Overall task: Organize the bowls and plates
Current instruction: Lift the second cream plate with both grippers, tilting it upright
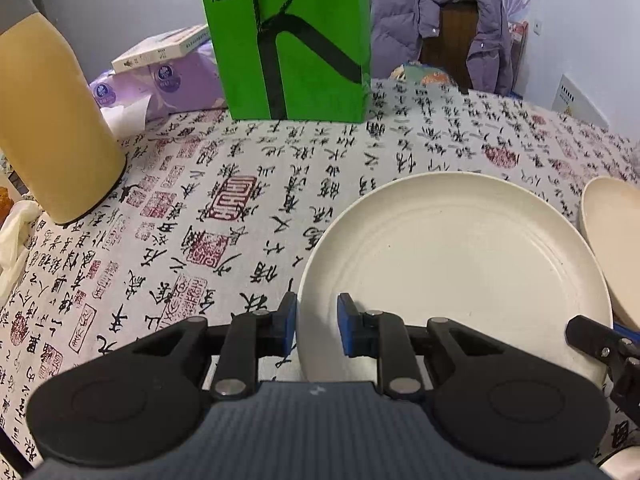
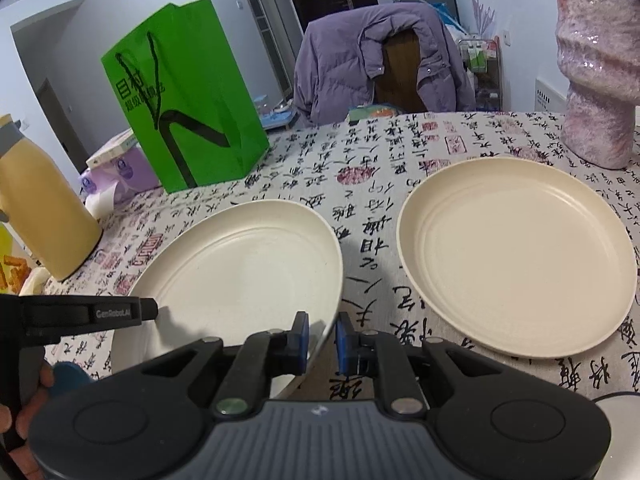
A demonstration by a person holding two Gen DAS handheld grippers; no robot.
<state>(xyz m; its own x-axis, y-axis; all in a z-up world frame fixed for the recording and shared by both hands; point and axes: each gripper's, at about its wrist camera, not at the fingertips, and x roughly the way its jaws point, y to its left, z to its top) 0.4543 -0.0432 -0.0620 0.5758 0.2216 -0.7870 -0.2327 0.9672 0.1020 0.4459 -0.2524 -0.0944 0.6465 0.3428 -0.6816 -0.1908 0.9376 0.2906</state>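
Both grippers pinch one cream plate (image 2: 240,264) by its rim: left gripper (image 1: 317,326) bottom left, right gripper (image 2: 322,338) bottom right. Second plate (image 2: 516,256) lies apart, right.

My left gripper (image 1: 317,322) points down at a slant, its blue pads set on either side of the near plate's (image 1: 456,272) left rim. My right gripper (image 2: 322,338) slants down too, its pads nearly together with that plate's right edge between them. My left hand (image 2: 24,408) shows at the lower left of the right wrist view, fingers wrapped around the handle.
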